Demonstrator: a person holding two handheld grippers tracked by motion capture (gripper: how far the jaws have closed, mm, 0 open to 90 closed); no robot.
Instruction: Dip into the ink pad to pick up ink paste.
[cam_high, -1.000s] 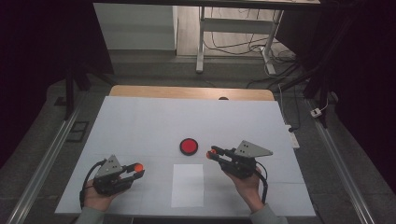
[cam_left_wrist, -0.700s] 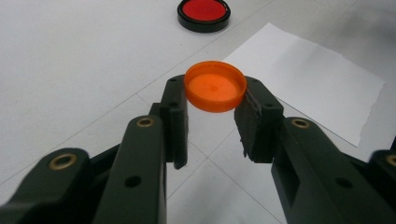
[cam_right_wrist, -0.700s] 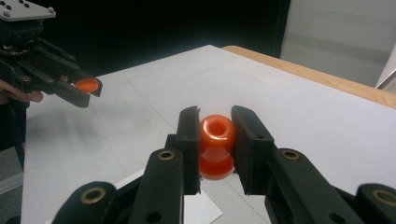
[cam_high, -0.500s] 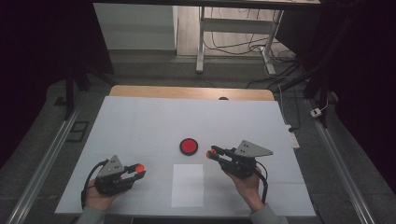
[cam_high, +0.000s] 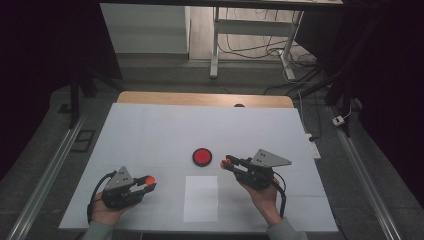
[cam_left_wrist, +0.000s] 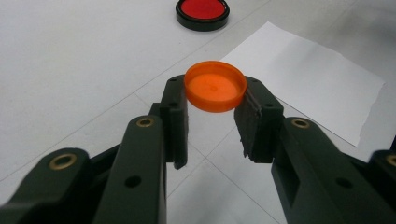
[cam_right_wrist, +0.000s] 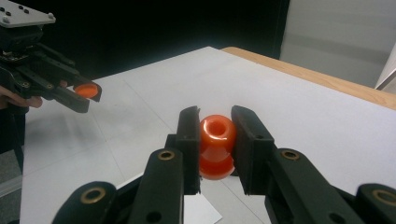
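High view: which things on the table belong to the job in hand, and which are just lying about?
In hand:
- orange cap, in the left gripper
- orange bottle, in the right gripper

Lying about:
- red disc
- white paper sheet

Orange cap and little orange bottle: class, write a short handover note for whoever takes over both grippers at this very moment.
Left gripper: shut on the orange cap, held flat, open side up, above the table.
Right gripper: shut on the orange bottle, mouth open and tilted toward the camera.
Also on the table: a red disc in a black rim and a white paper sheet, both untouched.
Done: both parts picked up, held apart.
Left, probably: bring cap and bottle together and close it.
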